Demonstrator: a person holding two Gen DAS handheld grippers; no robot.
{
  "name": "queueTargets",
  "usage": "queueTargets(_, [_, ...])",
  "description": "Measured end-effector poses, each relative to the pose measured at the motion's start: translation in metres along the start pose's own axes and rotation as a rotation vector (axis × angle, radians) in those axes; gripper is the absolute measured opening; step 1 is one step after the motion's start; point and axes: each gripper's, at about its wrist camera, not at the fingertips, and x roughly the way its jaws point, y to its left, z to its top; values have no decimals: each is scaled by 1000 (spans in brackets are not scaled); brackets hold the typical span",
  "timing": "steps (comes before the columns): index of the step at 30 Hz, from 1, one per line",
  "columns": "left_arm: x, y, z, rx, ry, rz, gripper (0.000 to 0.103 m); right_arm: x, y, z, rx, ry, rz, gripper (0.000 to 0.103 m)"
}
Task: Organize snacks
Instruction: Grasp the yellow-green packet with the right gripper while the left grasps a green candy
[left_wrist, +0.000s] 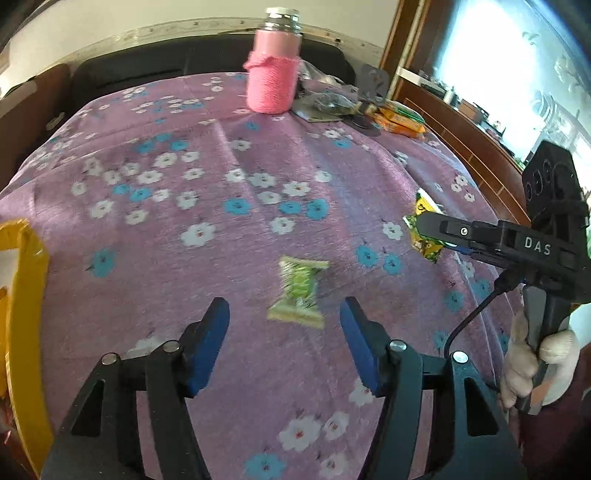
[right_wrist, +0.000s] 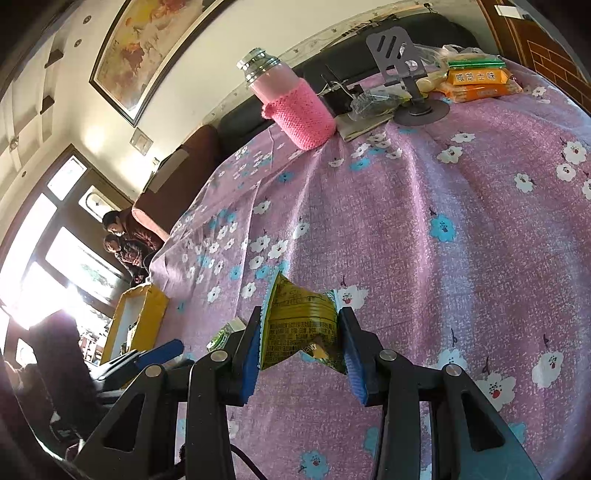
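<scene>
Nearest in the left wrist view, the left tongs (left_wrist: 284, 314) stand apart with nothing between the blue pads; the small green-and-white wrapped candy (left_wrist: 300, 291) lies flat on the purple flowered cloth of the tabletop (left_wrist: 221, 147) just ahead of the tips, blurred. In the right wrist view, the right tongs (right_wrist: 299, 332) are clamped on a crumpled yellow-green foil snack packet (right_wrist: 299, 325), both pads pressing its sides and holding it off the cloth.

As a judgement, the step in hand is gathering loose snacks: one packet is already gripped, and the candy is not yet picked up. The next move likely calls for the left tongs to come down astride the candy and close across its narrow middle, then for both pieces to go to the yellow cardboard box (right_wrist: 142, 314) at the tabletop's left edge.

Further off, a pink bottle in a knitted pink sleeve with a steel cap (left_wrist: 273, 74) stands at the far edge, with orange biscuit packs (right_wrist: 476, 83) and a grey metal stand (right_wrist: 402, 55) beside it.

Only the right view shows the grip on the packet clearly and the box's open top; the left view shows the candy in full, of which the right view catches only a corner, plus the white-gloved hand (left_wrist: 524, 365) on the right tool's handle.
</scene>
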Motion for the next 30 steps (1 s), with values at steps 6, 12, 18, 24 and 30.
queueTargets(6, [35,-31,10,111,89,65,57,2,-4,0,12,12,7,41])
queueTargets(12, [27,-37,9,138,70,38,27,-1,-1,0,6,4,9,41])
queueTargets(18, [-16,-7,2,9,-12,-25,23,-2,-1,-1,9,0,8,41])
queueTargets(24, [-94,45,-19,-150,-145,-39,22,-9,6,-1,-9,-28,36,41])
queueTargets(30, [-113,58,-36,-149,-144,2,39,0,12,-6,-16,-7,29,41])
